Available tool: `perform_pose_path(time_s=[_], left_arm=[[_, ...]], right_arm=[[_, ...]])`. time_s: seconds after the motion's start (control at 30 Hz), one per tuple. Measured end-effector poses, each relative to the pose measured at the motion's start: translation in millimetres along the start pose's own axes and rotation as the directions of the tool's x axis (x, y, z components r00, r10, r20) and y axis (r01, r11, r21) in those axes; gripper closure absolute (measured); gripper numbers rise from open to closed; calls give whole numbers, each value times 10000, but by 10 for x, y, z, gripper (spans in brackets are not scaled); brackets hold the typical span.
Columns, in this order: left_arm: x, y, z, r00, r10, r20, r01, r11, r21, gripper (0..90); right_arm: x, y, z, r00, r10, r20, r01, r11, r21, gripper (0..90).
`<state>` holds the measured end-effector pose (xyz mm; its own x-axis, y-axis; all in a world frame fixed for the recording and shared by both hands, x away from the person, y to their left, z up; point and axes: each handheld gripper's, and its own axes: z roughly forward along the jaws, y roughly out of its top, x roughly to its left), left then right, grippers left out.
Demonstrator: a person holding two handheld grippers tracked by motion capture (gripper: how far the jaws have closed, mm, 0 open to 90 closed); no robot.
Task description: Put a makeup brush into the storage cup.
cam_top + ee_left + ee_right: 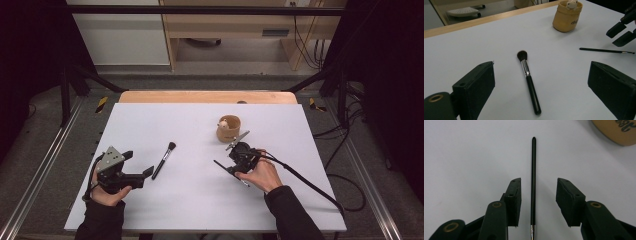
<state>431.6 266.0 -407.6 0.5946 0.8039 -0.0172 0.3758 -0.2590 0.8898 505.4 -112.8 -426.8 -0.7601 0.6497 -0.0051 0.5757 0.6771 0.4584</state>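
Observation:
A thin black-handled brush (533, 170) lies flat on the white table (200, 200). My right gripper (539, 180) hangs just above it with its jaws on either side of the handle, and neither pad touches it. In the high view the right gripper (232, 162) points down at the thin brush (221, 165), right of centre. A thicker makeup brush (529, 80) with dark bristles lies in front of my left gripper (541, 65), whose jaws stand wide apart with nothing between them. The left gripper (138, 163) rests at the table's left, close to the makeup brush (164, 160).
A tan cup (228, 128) with a small pale object inside stands just beyond the right gripper; the left gripper view shows the cup (567, 16) at the top. Beyond the white surface runs a wooden table edge (207, 96). A cable (310, 185) trails off to the right.

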Motion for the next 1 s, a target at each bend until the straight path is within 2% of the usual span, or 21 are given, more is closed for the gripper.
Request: perform_pose_path(time_s=[0.17,0.5,0.77,0.87,0.93,0.97,1.0], left_arm=[[-6,-1,6,10000,27,7,-27,10000,32,66],[-4,-5,13,10000,92,-2,-92,9999,122,66],[-8,-7,19,9999,119,-5,-119,9998,138,66],[-9,-9,25,9999,132,-3,-132,9998,170,66],[-13,-11,30,9999,124,-3,-124,9997,191,66],[-16,-11,33,9999,128,3,-128,9997,198,66],[-18,-11,35,9999,145,10,-145,9997,216,66]], right_arm=[[11,-11,98,9998,-210,-71,213,9983,549,601],[31,-24,235,9996,-261,-107,272,9926,1179,696],[30,-26,246,9992,-298,-249,327,9913,1277,783],[21,-18,249,9997,-88,-236,119,9909,1339,816],[11,-20,252,9995,-206,-245,236,9911,1310,831],[20,-16,248,9997,-62,-239,94,9906,1368,842],[10,-19,252,9996,-182,-228,211,9909,1333,852]])
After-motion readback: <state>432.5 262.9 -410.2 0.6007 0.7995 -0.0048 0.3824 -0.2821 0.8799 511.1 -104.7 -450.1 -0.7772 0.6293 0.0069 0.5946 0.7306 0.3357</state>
